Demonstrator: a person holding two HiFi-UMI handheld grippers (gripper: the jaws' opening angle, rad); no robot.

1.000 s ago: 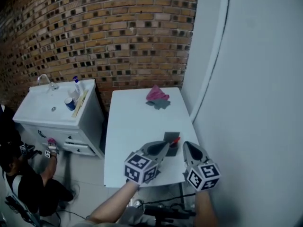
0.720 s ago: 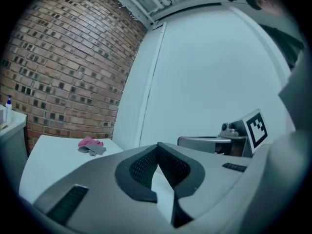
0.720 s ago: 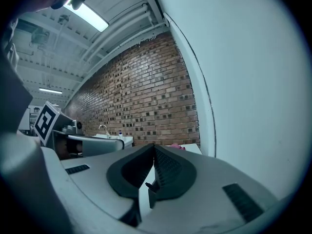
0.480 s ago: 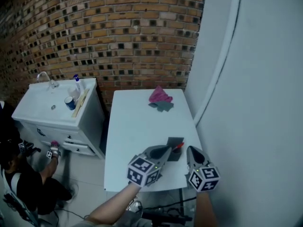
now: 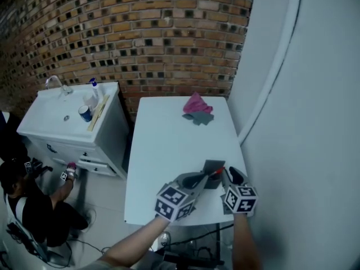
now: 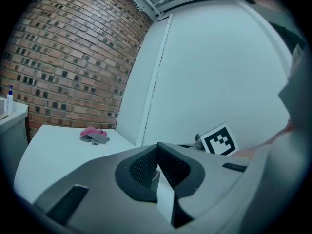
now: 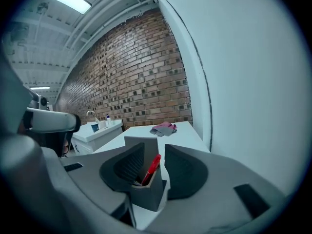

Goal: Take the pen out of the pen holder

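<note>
Pen holder point(image 7: 146, 196) with 1 red pen point(image 7: 152, 168) between opening right tongs point(image 7: 154, 147); left tongs point(image 6: 157, 146) clenched.

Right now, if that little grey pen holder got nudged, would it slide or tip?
The pen holder looks small and hollow, so probably light; it would likely slide on the smooth white table. Its tall back wall and the red pen leaning out suggest a high push might tip it. It looks stiff, unlikely to flex.

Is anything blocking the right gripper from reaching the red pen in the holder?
Nothing visible does. The right gripper has its jaws opening on either side of the grey pen holder. The red pen leans out of it between them, its upper end uncovered.
</note>
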